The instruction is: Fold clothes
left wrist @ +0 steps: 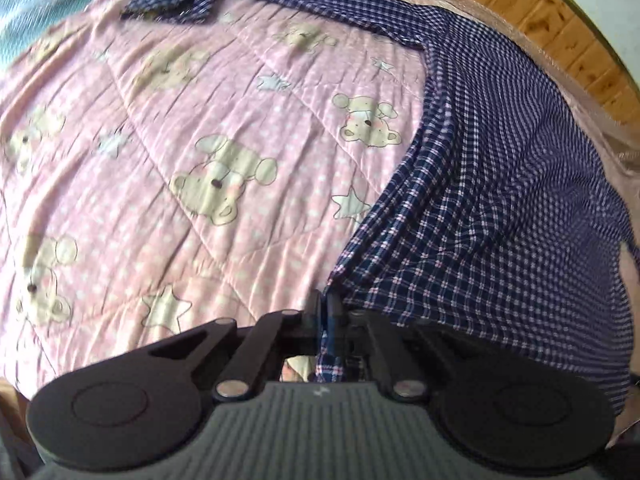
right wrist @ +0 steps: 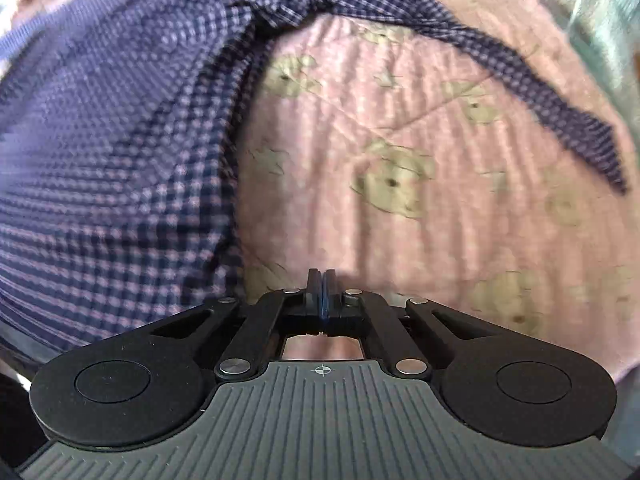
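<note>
A navy checked shirt (left wrist: 500, 184) lies partly on a pink bear-print quilt (left wrist: 200, 128), with its collar (left wrist: 176, 0) at the far top. My left gripper (left wrist: 330, 308) is shut on an edge of the shirt, and a tuft of cloth hangs down between the fingers. In the right wrist view the shirt (right wrist: 112, 140) rises along the left side, and a sleeve (right wrist: 540, 92) trails across the quilt (right wrist: 400, 220) to the right. My right gripper (right wrist: 322, 284) is shut over bare quilt, beside the shirt's edge. No cloth shows beyond its tips.
A wooden floor (left wrist: 560, 28) shows past the quilt's far right edge. Pale blue-green fabric (left wrist: 36, 4) fills the top left corner. The quilt is wrinkled and soft.
</note>
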The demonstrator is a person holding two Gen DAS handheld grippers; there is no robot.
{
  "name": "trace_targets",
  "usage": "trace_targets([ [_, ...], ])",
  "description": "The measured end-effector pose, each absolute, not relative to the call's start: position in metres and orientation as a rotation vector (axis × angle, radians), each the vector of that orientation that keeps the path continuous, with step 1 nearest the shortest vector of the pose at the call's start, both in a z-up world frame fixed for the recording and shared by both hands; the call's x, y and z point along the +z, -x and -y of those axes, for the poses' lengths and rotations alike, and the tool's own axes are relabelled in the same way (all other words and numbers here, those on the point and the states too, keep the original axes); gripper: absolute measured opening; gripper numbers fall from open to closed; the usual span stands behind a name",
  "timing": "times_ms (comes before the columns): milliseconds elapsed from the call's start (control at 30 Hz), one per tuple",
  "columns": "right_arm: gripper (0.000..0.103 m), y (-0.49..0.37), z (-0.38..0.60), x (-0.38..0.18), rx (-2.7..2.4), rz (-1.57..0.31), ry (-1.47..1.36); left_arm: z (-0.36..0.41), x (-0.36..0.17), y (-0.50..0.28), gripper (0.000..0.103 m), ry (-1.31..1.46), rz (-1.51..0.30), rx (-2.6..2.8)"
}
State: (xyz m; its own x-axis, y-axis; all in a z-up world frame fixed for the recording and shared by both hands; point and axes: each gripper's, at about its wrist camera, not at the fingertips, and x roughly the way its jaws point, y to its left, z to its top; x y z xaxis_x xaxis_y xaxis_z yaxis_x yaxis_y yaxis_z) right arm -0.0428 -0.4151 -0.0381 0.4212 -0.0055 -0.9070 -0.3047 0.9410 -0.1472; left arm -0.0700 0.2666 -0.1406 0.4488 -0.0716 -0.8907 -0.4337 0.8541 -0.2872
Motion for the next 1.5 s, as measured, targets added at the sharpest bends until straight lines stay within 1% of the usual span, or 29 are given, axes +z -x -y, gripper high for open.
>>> trace_targets([
  [33,0.007,0.047,0.412,-0.028,0.162,-1.092,0.311,-0.268,-0.135,0.072,0.015,0.512,-1.069,0.218],
  [67,0.015,0.051,0.409,-0.018,0.140,-1.061,0.299,-0.270,-0.129,0.073,0.029,0.500,-1.044,0.199],
  [100,0.019,0.054,0.406,-0.009,0.135,-1.036,0.261,-0.271,-0.120,0.081,0.039,0.469,-1.010,0.162],
  [133,0.034,0.057,0.402,-0.002,0.132,-1.020,0.232,-0.268,-0.114,0.085,0.059,0.444,-0.986,0.121],
  [167,0.044,0.059,0.398,-0.002,0.133,-1.021,0.224,-0.265,-0.113,0.088,0.071,0.426,-0.979,0.077],
  [200,0.047,0.061,0.393,-0.003,0.134,-1.022,0.216,-0.260,-0.117,0.088,0.074,0.414,-0.989,0.024],
  [233,0.049,0.063,0.389,-0.003,0.135,-1.023,0.207,-0.254,-0.122,0.087,0.074,0.403,-1.003,-0.032],
  [267,0.049,0.064,0.385,-0.006,0.143,-1.031,0.191,-0.249,-0.129,0.088,0.064,0.375,-1.026,-0.053],
  [300,0.048,0.063,0.385,-0.017,0.164,-1.051,0.157,-0.245,-0.137,0.090,0.040,0.343,-1.052,-0.064],
  [333,0.031,0.063,0.385,-0.026,0.177,-1.069,0.133,-0.241,-0.145,0.092,0.005,0.311,-1.077,-0.075],
  [367,0.000,0.069,0.389,-0.031,0.169,-1.082,0.133,-0.246,-0.149,0.098,0.000,0.337,-1.079,-0.062],
  [467,0.000,0.084,0.396,-0.044,0.147,-1.124,0.142,-0.264,-0.154,0.114,0.001,0.439,-1.078,-0.031],
  [567,0.000,0.091,0.386,-0.039,0.133,-1.174,0.243,-0.279,-0.157,0.125,0.001,0.524,-1.085,-0.023],
  [633,0.000,0.095,0.378,-0.035,0.119,-1.207,0.313,-0.274,-0.145,0.123,0.001,0.438,-1.098,-0.020],
  [667,0.000,0.093,0.375,-0.031,0.101,-1.210,0.355,-0.272,-0.134,0.120,0.010,0.383,-1.069,-0.005],
  [700,0.000,0.093,0.371,-0.022,0.085,-1.186,0.395,-0.272,-0.123,0.117,0.016,0.332,-1.031,0.012],
  [767,0.007,0.088,0.367,0.002,0.078,-1.131,0.409,-0.272,-0.102,0.097,0.033,0.325,-0.950,0.011],
  [833,0.009,0.072,0.362,0.024,0.113,-1.081,0.357,-0.272,-0.081,0.075,0.040,0.329,-0.870,0.005],
  [867,0.011,0.055,0.353,0.025,0.140,-1.067,0.337,-0.265,-0.078,0.054,0.042,0.315,-0.860,-0.008],
  [933,0.022,0.022,0.335,0.026,0.194,-1.039,0.296,-0.246,-0.078,0.005,0.046,0.275,-0.858,-0.039],
  [1033,0.028,-0.029,0.309,0.028,0.273,-0.995,0.235,-0.219,-0.077,-0.067,0.052,0.215,-0.855,-0.085],
  [1067,0.034,-0.046,0.300,0.029,0.299,-0.980,0.215,-0.209,-0.077,-0.091,0.052,0.195,-0.854,-0.100],
  [1100,0.036,-0.062,0.291,0.030,0.325,-0.965,0.194,-0.198,-0.084,-0.116,0.052,0.160,-0.874,-0.108],
  [1167,0.036,-0.095,0.277,0.020,0.350,-0.952,0.180,-0.182,-0.104,-0.157,0.051,0.090,-0.919,-0.106],
  [1233,0.036,-0.100,0.278,0.007,0.359,-0.975,0.205,-0.170,-0.125,-0.190,0.049,0.024,-0.949,-0.093],
  [1333,0.035,-0.109,0.280,-0.014,0.373,-1.009,0.243,-0.170,-0.134,-0.201,0.048,0.005,-0.976,-0.070],
  [1367,0.030,-0.111,0.281,-0.021,0.377,-1.021,0.255,-0.171,-0.137,-0.203,0.052,0.002,-0.985,-0.063],
  [1433,0.030,-0.117,0.282,-0.035,0.386,-1.044,0.280,-0.172,-0.142,-0.208,0.052,-0.006,-1.002,-0.048],
  [1500,0.032,-0.105,0.295,-0.039,0.391,-1.090,0.263,-0.174,-0.147,-0.213,0.052,-0.014,-1.019,-0.033],
])
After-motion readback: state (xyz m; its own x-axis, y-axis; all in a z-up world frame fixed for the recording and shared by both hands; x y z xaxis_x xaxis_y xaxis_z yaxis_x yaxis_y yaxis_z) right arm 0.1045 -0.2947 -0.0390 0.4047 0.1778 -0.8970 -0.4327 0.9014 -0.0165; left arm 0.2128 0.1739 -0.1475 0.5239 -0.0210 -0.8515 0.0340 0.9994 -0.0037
